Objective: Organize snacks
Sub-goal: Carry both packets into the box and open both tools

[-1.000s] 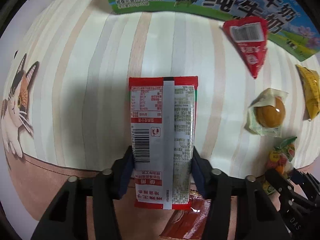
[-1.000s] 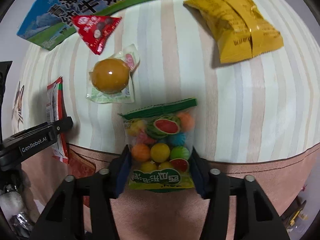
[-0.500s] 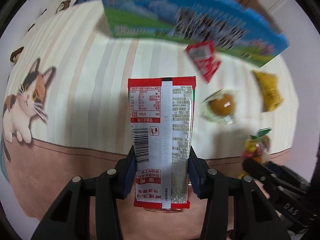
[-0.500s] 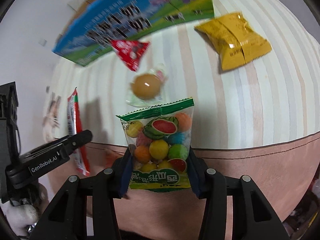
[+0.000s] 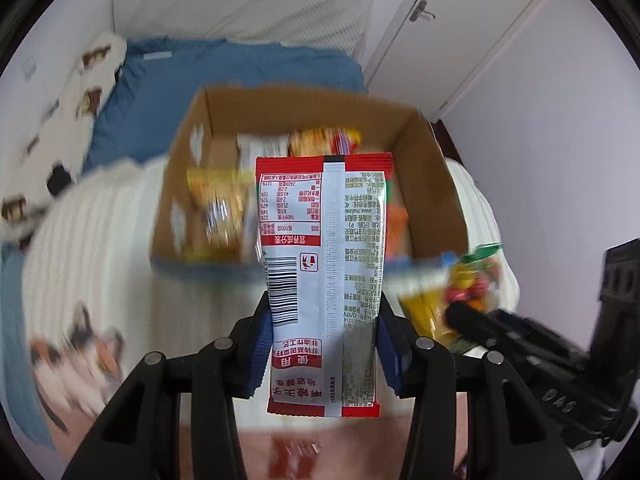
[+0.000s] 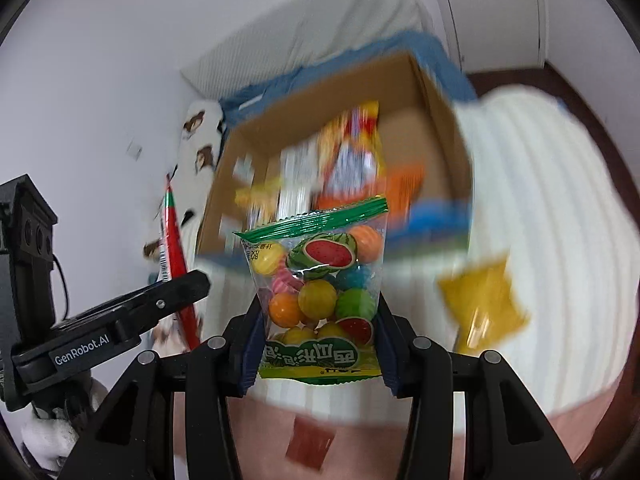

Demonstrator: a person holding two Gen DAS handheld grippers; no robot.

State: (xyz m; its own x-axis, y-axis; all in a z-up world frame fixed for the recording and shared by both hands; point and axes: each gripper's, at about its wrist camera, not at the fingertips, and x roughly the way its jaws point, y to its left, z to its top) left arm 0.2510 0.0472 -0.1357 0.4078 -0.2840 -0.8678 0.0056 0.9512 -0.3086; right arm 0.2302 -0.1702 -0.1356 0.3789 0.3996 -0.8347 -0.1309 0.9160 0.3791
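My left gripper is shut on a red and silver snack packet, held upright in the air, barcode side toward the camera. My right gripper is shut on a clear bag of colourful gum balls with a green top seal. Ahead of both stands an open cardboard box with several snack packs inside; it also shows in the right wrist view. The left gripper and its packet appear edge-on at the left of the right wrist view.
A yellow snack pack lies on the striped white cloth at the right. A blue bedcover and a white mattress lie behind the box. A white door is at the far right. The background is motion-blurred.
Both grippers have lifted their packets off the cloth and tilted up. The view now looks over the open cardboard box, whose printed side was seen before.
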